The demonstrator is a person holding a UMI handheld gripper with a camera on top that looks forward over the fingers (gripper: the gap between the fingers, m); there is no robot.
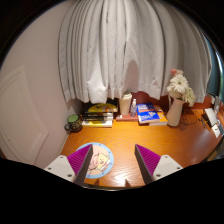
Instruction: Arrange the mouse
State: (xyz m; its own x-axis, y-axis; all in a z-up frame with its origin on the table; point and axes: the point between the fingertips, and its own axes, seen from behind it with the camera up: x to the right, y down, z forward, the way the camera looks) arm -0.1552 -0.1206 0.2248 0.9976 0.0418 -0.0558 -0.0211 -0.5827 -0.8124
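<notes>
No mouse shows in the gripper view. A round light-blue mouse mat (101, 160) with a cartoon figure lies on the wooden desk (130, 138), partly behind my left finger. My gripper (114, 162) hangs above the desk's near part, its fingers wide apart with nothing between them. The purple pads (82, 158) face each other across bare wood.
Along the back of the desk stand a stack of books (98, 116), a small dark pot (73, 123), a cup (125, 105), a blue book (151, 114) and a vase of flowers (177, 100). White curtains (130, 50) hang behind. A wall is at the left.
</notes>
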